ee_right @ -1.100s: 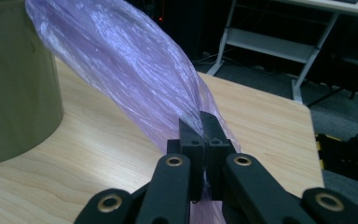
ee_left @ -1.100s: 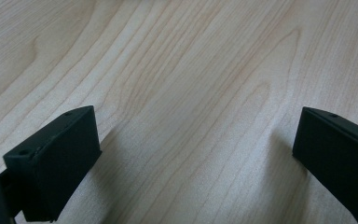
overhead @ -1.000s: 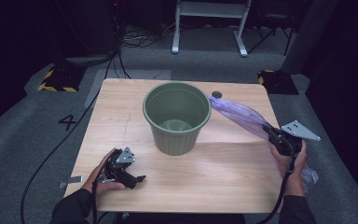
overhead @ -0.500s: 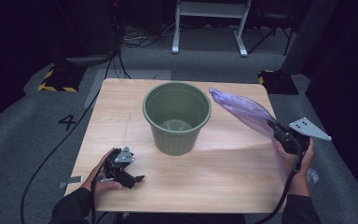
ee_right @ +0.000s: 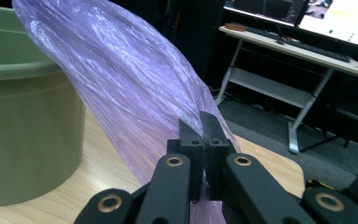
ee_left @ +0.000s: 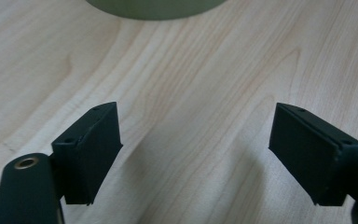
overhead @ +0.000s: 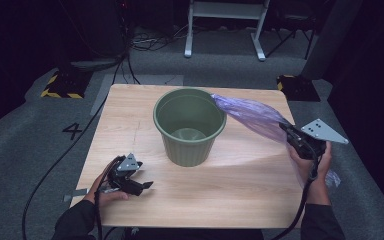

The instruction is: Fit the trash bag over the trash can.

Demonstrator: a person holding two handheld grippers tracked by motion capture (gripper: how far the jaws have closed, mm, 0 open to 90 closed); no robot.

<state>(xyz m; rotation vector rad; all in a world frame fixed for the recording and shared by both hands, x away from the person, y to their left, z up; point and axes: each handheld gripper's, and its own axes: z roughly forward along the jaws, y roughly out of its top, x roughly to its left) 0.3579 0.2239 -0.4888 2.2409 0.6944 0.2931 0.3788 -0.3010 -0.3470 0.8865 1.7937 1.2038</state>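
Note:
A green plastic bucket (overhead: 189,125) stands upright in the middle of the wooden table (overhead: 240,200). A purple plastic bag (overhead: 252,116) stretches from its right rim down to my right gripper (overhead: 286,131), which is shut on the bag's lower end above the table's right edge. In the right gripper view the bag (ee_right: 121,79) rises from the closed right gripper (ee_right: 200,122) toward the bucket (ee_right: 23,121). My left gripper (overhead: 147,186) rests low at the front left, open; its jaws have just been closing a little with nothing between them. In the left gripper view that gripper (ee_left: 196,116) stands over bare wood, with the bucket's base (ee_left: 154,7) ahead.
Cables run across the grey floor left of the table. Yellow-and-black striped blocks (overhead: 60,85) (overhead: 295,85) sit by the far corners. A white stand's legs (overhead: 225,30) are behind, and a desk with screens (ee_right: 307,42) is further off.
My right gripper has lifted and drawn toward the bucket, carrying the bag; the bag's far end now reaches the bucket's rim. The left hand has stayed where it was.

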